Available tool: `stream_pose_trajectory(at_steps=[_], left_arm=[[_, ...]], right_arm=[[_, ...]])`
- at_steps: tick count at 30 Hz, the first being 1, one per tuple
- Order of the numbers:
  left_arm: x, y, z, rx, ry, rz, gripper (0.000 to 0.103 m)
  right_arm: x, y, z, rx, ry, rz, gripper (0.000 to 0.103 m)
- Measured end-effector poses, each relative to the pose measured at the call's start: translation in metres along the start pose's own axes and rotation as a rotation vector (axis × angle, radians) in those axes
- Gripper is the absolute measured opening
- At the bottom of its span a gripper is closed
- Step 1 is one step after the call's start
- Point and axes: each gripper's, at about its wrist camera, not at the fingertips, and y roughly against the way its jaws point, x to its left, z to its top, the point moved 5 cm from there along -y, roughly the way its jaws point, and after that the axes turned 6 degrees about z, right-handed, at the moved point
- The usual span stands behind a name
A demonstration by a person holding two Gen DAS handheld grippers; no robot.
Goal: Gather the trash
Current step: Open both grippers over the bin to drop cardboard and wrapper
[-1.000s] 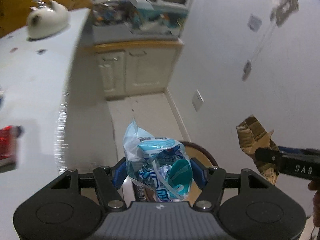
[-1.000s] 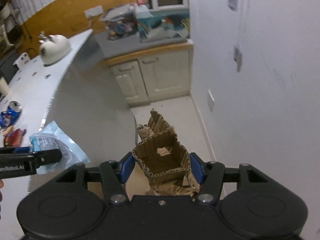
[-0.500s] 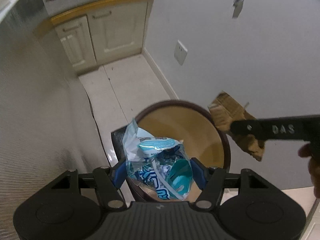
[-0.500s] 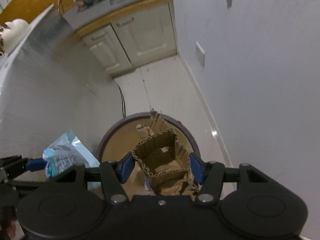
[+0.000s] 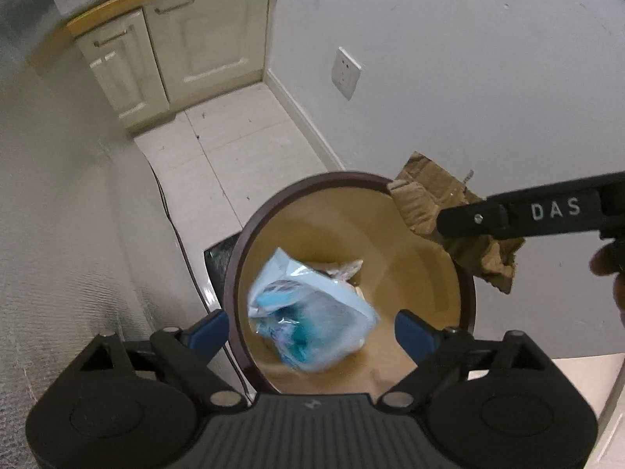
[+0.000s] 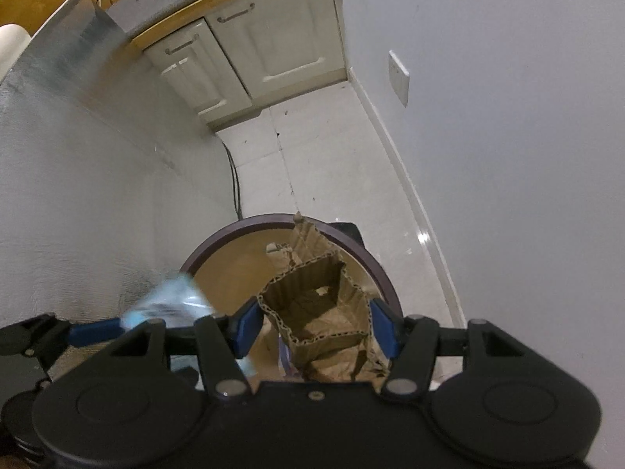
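Your left tongs, just opened, release the blurred plastic packet, apparently mid-fall, into the bin; your right tongs clamp crumpled cardboard.

Both wrist cameras look steeply down, close above the round bin, sharing its view.

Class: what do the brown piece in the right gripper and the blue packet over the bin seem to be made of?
Brown piece: corrugated cardboard, matte; its wavy fluted edge shows. Blue packet: probably thin plastic film, glossy and crinkled, though blurred.
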Motion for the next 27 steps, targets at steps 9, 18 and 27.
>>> stream_pose_trajectory(at_steps=[9,18,27], left_arm=[[0.008,-0.007,-0.006,0.028,0.050,-0.031,0.092],[0.010,-0.022,-0.010,0.060,0.090,-0.055,0.092],[0.011,-0.026,-0.013,0.070,0.104,-0.074,0.098]], right_arm=[[0.005,-0.026,0.005,0.050,0.025,0.022,0.061],[0.014,-0.068,0.002,0.129,0.076,0.025,0.061],[0.018,-0.103,0.008,0.114,0.070,0.038,0.092]])
